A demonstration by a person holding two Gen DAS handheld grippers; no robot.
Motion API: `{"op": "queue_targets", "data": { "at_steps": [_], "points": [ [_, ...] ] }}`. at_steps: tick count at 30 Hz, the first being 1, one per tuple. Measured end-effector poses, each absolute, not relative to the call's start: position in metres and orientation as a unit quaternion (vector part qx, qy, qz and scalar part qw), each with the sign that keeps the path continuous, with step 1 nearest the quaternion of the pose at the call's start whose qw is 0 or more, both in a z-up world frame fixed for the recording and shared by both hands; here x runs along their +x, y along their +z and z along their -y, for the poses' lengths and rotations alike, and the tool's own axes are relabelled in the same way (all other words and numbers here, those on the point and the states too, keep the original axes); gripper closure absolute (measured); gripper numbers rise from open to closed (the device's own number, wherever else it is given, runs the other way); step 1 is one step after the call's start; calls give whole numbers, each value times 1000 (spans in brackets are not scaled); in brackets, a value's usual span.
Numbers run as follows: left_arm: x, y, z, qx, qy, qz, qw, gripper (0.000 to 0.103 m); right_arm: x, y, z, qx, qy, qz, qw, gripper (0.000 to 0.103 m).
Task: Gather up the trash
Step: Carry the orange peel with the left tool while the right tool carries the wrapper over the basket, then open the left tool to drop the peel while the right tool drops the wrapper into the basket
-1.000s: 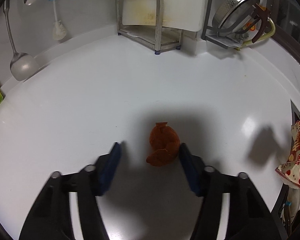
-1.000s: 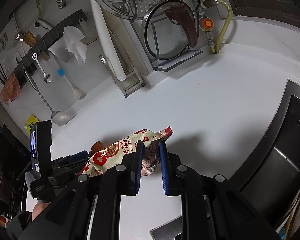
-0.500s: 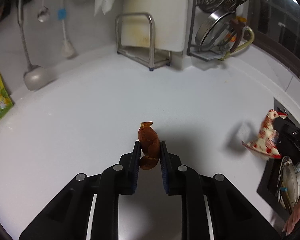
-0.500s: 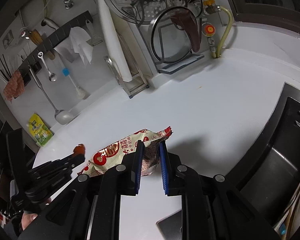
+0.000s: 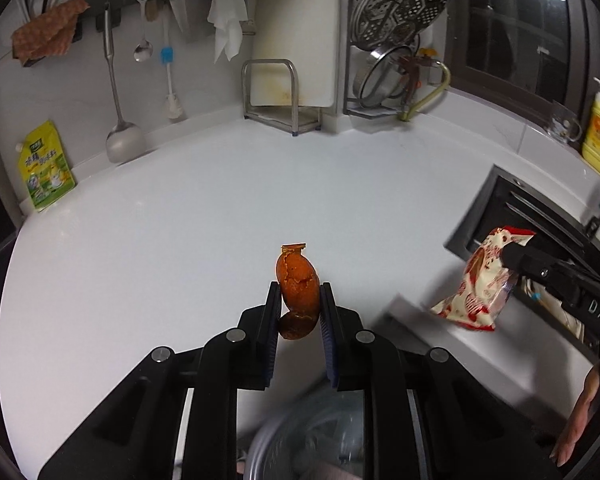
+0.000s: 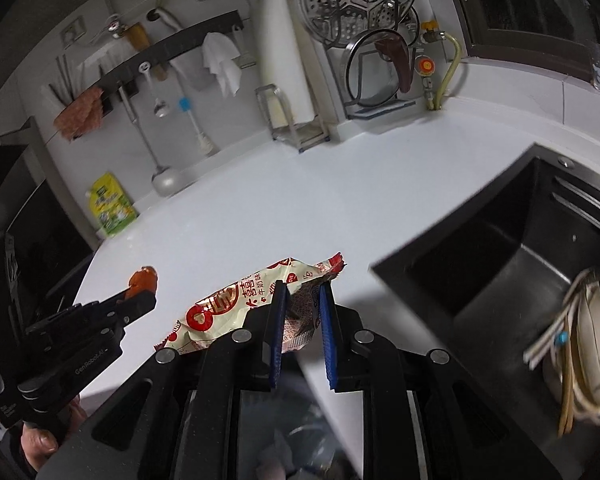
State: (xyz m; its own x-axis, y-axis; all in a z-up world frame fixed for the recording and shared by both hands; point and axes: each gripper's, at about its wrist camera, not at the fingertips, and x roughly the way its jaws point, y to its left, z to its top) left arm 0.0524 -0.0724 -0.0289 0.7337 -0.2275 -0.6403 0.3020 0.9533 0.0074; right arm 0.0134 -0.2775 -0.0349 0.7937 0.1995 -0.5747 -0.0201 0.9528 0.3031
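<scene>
— Holding anything on the left?

— Yes. My left tool (image 5: 299, 308) is pinching the orange peel (image 5: 297, 292); its jaws have just been closing, and now both blue pads press on the peel's sides. The peel stands upright between them, lifted clear of the white table (image 5: 180, 220), above its near edge. A blurred round container (image 5: 312, 436) shows below the tool, too smeared for me to say more.

— What is along the table's far left edge?

— A green-and-yellow pouch (image 5: 46, 166) leans on the wall at the far left corner. A ladle (image 5: 120, 120) hangs beside it, its bowl down by the table's back edge. Further right stands a metal rack (image 5: 274, 96) with a white cutting board (image 5: 300, 32).

— And the right side?

— My right tool (image 6: 303, 312) is clamped on a red-and-white snack wrapper (image 6: 236, 304). The wrapper's right end is squeezed between the pads and the rest sticks out leftward, in the air over the table's near right corner. Just right of it is the black sink (image 6: 496, 256), with dishes (image 6: 592, 348) in its near right part.
</scene>
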Motion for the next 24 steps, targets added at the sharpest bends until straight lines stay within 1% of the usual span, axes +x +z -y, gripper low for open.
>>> {"op": "queue_targets", "data": {
  "at_steps": [5, 11, 14, 18, 24],
  "points": [
    [8, -42, 65, 57, -146, -346, 925, 84, -40, -51, 254, 126, 51, -332, 933, 87],
    [-29, -62, 60, 65, -140, -350, 924, 83, -79, -75, 235, 107, 36, -353, 929, 87],
    [-37, -72, 56, 58, -139, -360, 921, 83, -90, -90, 225, 99, 35, -361, 926, 86],
    [-46, -86, 56, 58, -144, -373, 915, 82, -93, -112, 222, 115, 35, -383, 916, 86],
    [-53, -97, 55, 54, -145, -383, 911, 80, -98, -122, 217, 108, 34, -389, 914, 84]
  ]
}}
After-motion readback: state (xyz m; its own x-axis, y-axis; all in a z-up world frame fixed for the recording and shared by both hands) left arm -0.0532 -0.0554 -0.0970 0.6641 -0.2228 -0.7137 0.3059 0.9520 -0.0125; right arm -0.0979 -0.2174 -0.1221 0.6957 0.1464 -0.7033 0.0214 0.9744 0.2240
